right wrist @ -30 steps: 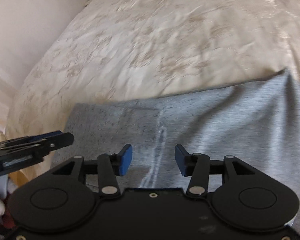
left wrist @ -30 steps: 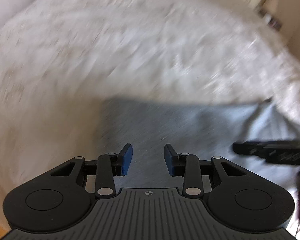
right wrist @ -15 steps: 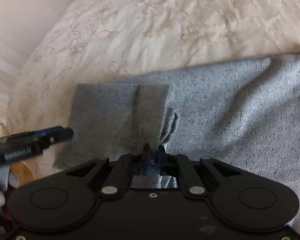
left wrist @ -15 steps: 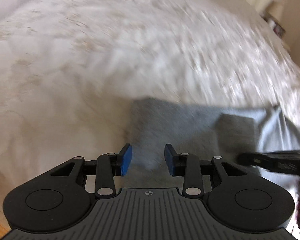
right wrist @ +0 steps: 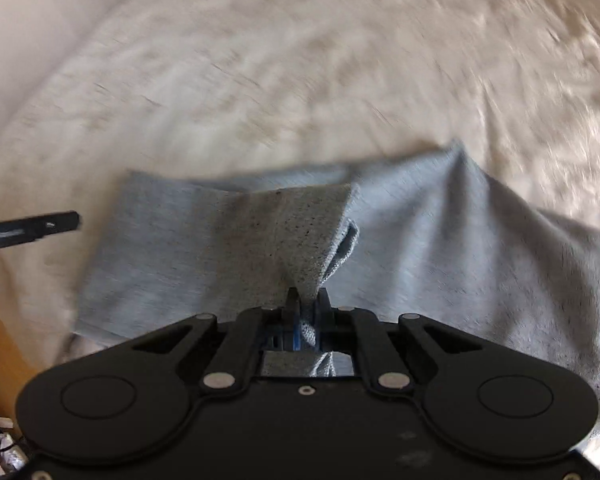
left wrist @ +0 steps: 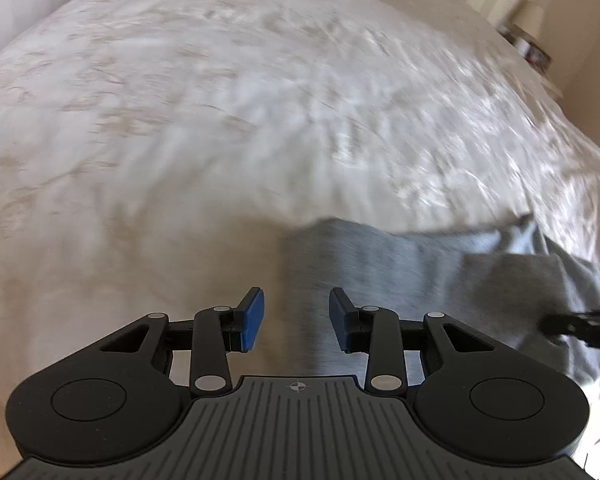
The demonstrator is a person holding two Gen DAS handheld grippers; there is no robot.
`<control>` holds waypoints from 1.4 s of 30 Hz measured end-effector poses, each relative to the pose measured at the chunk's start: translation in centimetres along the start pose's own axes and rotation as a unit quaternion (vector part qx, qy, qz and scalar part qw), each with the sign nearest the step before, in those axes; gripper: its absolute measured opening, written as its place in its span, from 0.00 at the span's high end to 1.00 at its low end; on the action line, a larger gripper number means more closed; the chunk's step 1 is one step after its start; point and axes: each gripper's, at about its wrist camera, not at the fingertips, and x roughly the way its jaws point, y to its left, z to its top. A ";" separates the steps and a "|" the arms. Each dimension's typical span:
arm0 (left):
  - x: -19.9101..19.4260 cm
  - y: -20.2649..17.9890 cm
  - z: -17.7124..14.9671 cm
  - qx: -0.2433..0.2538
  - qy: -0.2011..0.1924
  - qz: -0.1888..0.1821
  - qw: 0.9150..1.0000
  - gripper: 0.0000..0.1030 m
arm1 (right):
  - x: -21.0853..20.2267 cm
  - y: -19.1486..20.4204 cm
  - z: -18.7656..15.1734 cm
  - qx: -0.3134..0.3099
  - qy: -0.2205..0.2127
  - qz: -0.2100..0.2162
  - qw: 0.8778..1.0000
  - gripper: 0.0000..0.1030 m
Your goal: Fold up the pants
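Blurring smears most of both views, so you get only the rough look of the cream bedspread: a pale, slightly glossy cloth with a faint tan pattern whose shapes you cannot make out. The grey pants lie on it near the bed's front edge, a soft speckled knit with a matte face. From your left wrist view their far right part runs out of the picture, and the gripper body hides the near part in both views.

Your right gripper has just been closing, and its jaws are clenched on a pinch of that grey knit; the cloth rises from the bed to the jaws in a taut peaked ridge, with a small loose fold hanging just to the right of it. The blue pads are nearly buried in fabric.

Your left gripper stands released, its blue fingertips apart with nothing between them, over the left end of the pants where grey meets cream. Whether they touch the cloth is hard to say, probably not.

Each gripper shows in the other's view only as a thin black bar cut off at the frame's edge.
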 end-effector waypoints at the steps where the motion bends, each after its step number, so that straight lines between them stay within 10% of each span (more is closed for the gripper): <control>1: 0.4 -0.8 -0.2 0.006 0.004 -0.002 1.000 0.66 | 0.2 -0.2 0.1 0.003 0.000 0.005 1.000 0.92; 9: 4.1 -1.8 -2.3 0.025 0.083 0.060 0.994 0.65 | 1.3 -1.9 0.5 0.004 0.015 0.008 1.000 0.92; 21: -0.2 -2.2 0.5 0.011 -0.004 0.019 1.000 0.65 | 0.2 -4.6 -0.2 0.016 0.004 -0.009 1.000 0.95; 25: 2.2 -3.0 1.4 0.026 0.015 0.007 1.000 0.65 | 1.3 -5.4 0.0 0.051 0.021 -0.060 0.997 0.83; 33: 5.5 -0.7 -1.4 0.026 0.107 0.021 0.994 0.54 | -1.8 -4.4 0.8 0.086 -0.041 -0.033 0.995 0.72; 42: 2.6 -0.7 1.8 0.008 0.025 -0.002 1.000 0.56 | -0.2 -1.6 1.9 0.062 -0.034 -0.008 0.997 0.72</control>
